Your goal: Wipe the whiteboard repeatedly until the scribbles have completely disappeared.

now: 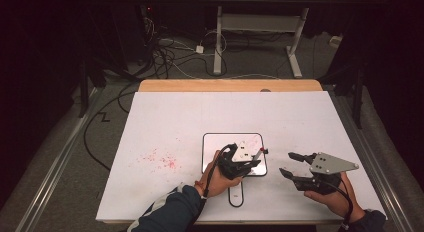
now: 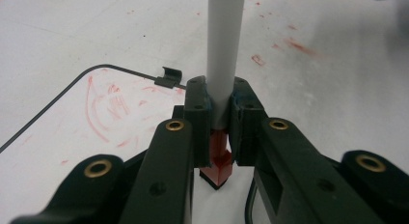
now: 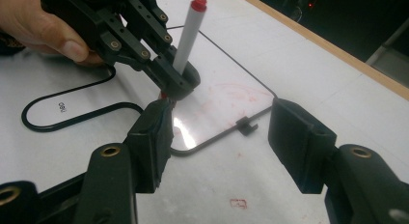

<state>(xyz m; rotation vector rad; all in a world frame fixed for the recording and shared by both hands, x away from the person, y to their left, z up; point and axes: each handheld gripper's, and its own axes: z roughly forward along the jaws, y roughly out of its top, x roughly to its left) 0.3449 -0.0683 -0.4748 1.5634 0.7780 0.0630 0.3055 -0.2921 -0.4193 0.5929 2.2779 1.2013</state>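
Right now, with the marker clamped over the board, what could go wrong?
1. The left gripper pinches the marker low, near its red tip; side load could tilt it in the jaws.
2. Red smears already lie on the table sheet, off the whiteboard; another stray stroke seems possible.
3. The open right gripper sits close beside the board and could nudge it.

Board flat on the surface, near its front edge, about midway along it. Left gripper over the board's front part, clamped on a marker standing tip-down on the board. Right gripper just right of the board, jaws apart. Smudges left of the board.
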